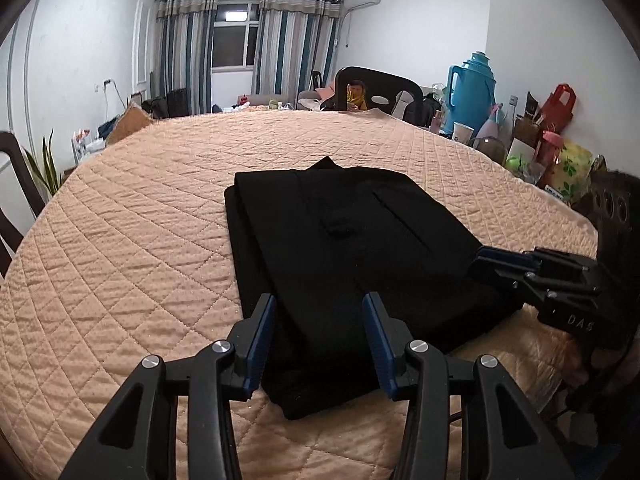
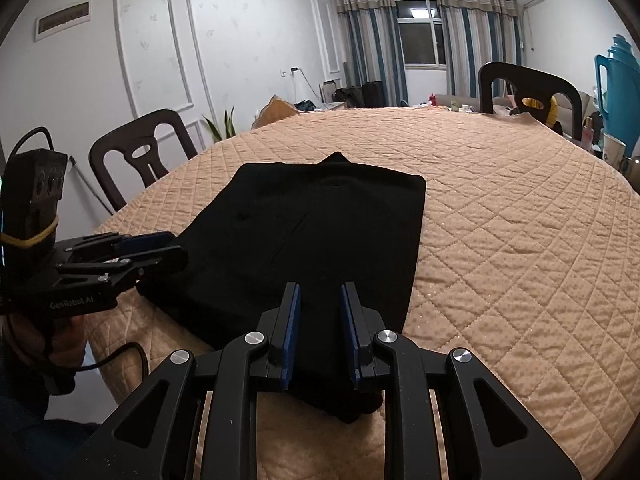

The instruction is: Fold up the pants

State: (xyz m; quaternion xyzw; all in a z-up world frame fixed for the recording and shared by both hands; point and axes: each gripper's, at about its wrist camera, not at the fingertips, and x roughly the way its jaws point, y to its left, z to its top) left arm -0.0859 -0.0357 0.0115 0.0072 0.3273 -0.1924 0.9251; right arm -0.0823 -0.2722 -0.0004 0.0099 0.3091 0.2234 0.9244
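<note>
Peach quilted cloth covers the tabletop [image 1: 132, 216], which fills most of both wrist views, with dark chairs [image 2: 136, 156] standing around it. On that cloth, near the person's edge, lie the black pants [image 1: 340, 248], already folded down to a compact, roughly rectangular stack whose long axis runs away from the person toward the far side of the table. Layered edges show along its left side in the left wrist view, and one small corner pokes out at the far end.

Both grippers hover at the near end of the stack, pointing along its length. The left gripper [image 1: 320, 340] stands over the near left corner, its blue-padded fingers [image 1: 260, 340] parted with cloth lying below the gap but not pinched. The right gripper [image 2: 318, 332] is over the near right corner, its fingers [image 2: 290, 332] set narrower yet likewise apart, clamping nothing.

Neither hand is clearly closer; each has its own near corner directly ahead and below. I judge that any further fold would carry this near edge forward, toward the far end.
</note>
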